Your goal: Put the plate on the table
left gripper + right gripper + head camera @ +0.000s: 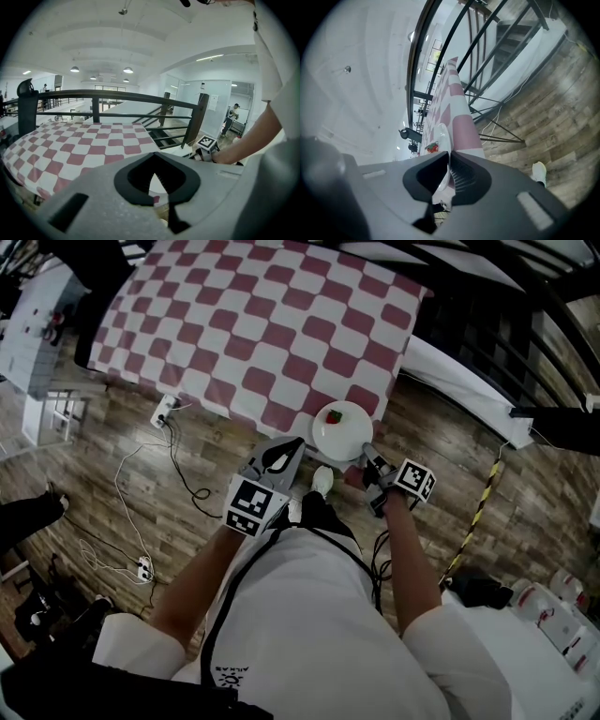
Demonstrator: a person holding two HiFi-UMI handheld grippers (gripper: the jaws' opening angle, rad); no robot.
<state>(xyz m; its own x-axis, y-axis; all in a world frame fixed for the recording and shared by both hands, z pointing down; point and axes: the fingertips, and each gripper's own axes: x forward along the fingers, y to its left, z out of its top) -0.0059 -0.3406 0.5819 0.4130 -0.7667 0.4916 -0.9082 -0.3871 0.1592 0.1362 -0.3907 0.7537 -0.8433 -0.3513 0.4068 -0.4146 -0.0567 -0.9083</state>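
A white plate (342, 430) with a small red and green item (335, 415) on it lies at the near corner of the table (253, 324), which has a red and white checked cloth. My right gripper (367, 457) is at the plate's near right rim. In the right gripper view the plate (442, 136) runs edge-on between the jaws, and the right gripper (449, 154) is shut on its rim. My left gripper (298, 444) is just left of the plate. Its jaws meet at the tips in the left gripper view (153, 157), with nothing seen between them.
A black metal railing (525, 315) runs behind and right of the table. White cables and a power strip (164, 413) lie on the wooden floor at the left. A yellow and black striped strip (478, 507) lies at the right. My white shoe (322, 479) is below the plate.
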